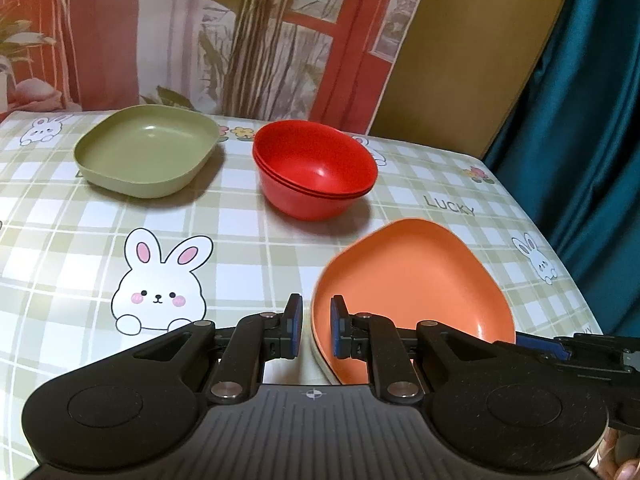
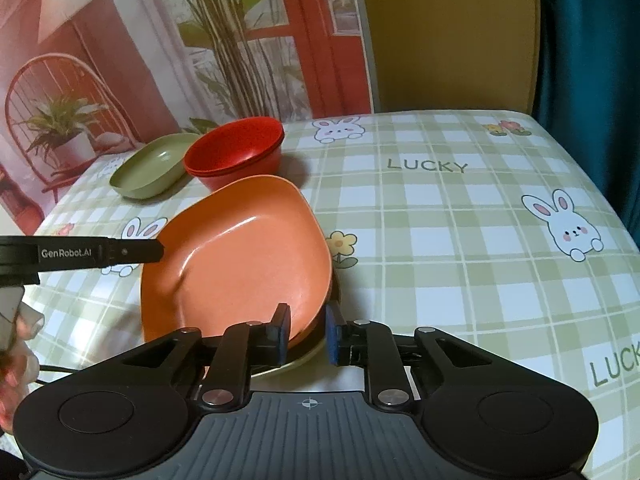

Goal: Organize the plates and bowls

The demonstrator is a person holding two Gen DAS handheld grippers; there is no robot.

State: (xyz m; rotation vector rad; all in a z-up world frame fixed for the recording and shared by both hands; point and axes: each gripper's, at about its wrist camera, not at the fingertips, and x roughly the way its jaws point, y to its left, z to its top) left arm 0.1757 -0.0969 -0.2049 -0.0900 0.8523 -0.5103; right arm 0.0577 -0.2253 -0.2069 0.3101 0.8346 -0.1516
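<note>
Where the near right part of the desk point(image 1: 248, 248) is concerned, the listing begins with the orange plate point(image 1: 412, 292), which sits tilted, its far edge raised toward the bowls.

- Left gripper point(image 1: 316, 304): fingers point(image 1: 294, 320) drawn close together, one pad inside the orange plate and one outside, pinching its near left rim. The pads seem to press on the rim, though the view there is tight.
- Right gripper point(image 2: 308, 312): fingers point(image 2: 282, 326) slightly spread, straddling the near right rim of the same plate. A gap shows beside the rim, so the pads bracket it without clamping.
- Pale plate point(image 2: 296, 364): only a sliver of its rim shows under the near edge of the orange plate; whether the two touch cannot be told.
- Red bowls point(image 1: 316, 164): nested in one stack, upright, mid-desk toward the back, just beyond the far edge of the orange plate and apart from it.
- Green plate point(image 1: 148, 152): flat on the desk at the back left, beside the red bowls with clear cloth between them.
- Desk covering: checked cloth point(image 2: 460, 240) in green and white, printed with rabbits, small flowers and the word LUCKY.
- Backdrop point(image 1: 260, 40): printed scene of a red window frame and potted plants, with a teal curtain point(image 1: 592, 120) at the right.
</note>
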